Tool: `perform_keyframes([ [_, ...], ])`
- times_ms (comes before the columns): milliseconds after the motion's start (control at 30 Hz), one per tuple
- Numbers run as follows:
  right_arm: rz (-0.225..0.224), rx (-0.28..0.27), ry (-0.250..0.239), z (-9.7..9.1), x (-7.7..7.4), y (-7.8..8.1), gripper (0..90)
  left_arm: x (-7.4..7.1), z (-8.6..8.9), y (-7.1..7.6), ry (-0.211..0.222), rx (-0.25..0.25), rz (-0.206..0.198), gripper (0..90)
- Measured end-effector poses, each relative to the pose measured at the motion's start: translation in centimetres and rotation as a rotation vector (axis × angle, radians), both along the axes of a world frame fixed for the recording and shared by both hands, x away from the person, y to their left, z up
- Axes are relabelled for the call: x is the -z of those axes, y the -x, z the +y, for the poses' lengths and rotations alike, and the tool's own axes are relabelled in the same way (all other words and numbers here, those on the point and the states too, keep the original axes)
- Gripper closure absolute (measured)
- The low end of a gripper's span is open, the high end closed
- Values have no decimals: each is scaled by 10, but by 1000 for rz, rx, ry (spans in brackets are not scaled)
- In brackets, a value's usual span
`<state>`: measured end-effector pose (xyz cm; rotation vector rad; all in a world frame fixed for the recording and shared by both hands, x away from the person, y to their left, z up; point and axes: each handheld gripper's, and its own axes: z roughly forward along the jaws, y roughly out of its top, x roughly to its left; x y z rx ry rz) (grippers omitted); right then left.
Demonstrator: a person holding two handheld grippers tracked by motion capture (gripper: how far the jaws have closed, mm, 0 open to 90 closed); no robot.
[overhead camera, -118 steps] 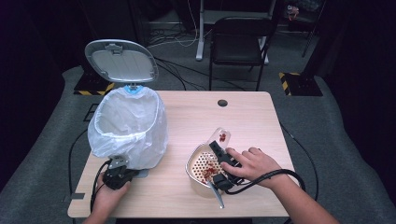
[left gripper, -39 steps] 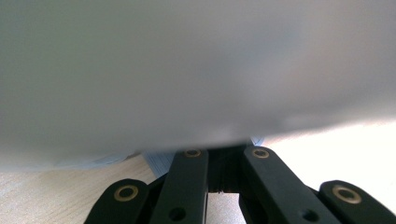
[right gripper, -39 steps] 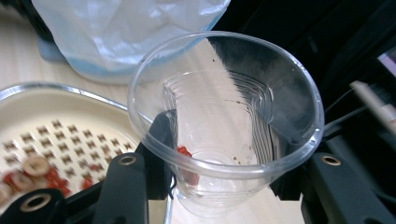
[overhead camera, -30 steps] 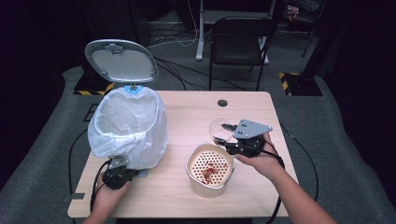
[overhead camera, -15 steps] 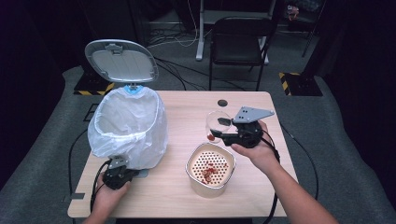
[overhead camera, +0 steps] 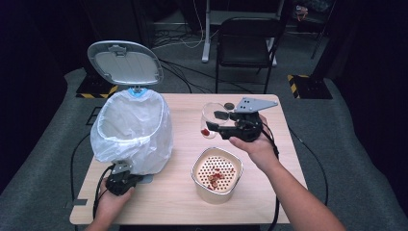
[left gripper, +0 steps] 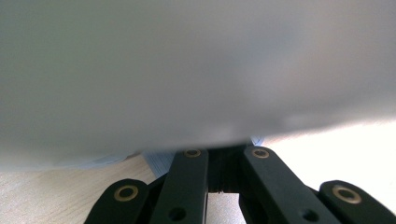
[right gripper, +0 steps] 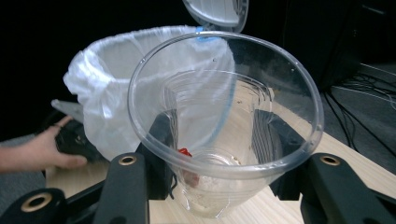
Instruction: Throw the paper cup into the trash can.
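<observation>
The right hand-held gripper (overhead camera: pixel 222 122) is clamped on a clear plastic cup (overhead camera: pixel 211 120), one jaw on each side of the cup wall. The cup is held off the table (overhead camera: pixel 269 183), just beyond the perforated bowl (overhead camera: pixel 217 174), and red scraps lie at its bottom. The left hand-held gripper (overhead camera: pixel 120 180) rests with jaws together, seemingly pinching the bag edge at the base of the bin (overhead camera: pixel 132 132), left of the bowl.
</observation>
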<state>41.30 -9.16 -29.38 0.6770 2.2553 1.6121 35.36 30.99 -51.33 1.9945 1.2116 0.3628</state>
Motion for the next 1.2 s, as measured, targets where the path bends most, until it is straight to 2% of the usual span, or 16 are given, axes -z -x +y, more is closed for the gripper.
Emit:
perform_keyframes([
  [33,4,-5,-15,1,-2,-2,511,0,0,0,0,0,0,900],
  [200,-6,-10,-27,10,-8,-7,512,0,0,0,0,-1,0,900],
  [300,-1,-25,-37,24,-15,-13,512,0,0,0,0,0,0,900],
  [567,-23,-62,-30,54,-28,-22,513,0,0,0,-1,3,-1,900],
  [900,-22,-97,-28,85,-43,-31,512,0,0,0,0,2,-1,900],
  [1033,-26,-110,-25,105,-43,-38,511,0,0,0,-2,7,-1,900],
  [1067,-26,-110,-25,105,-43,-38,511,0,0,0,-2,7,-1,900],
  [1100,-26,-122,-17,116,-39,-42,510,0,0,0,0,1,-1,900],
  [1200,-32,-124,-14,130,-35,-45,509,0,0,0,-3,4,0,900],
])
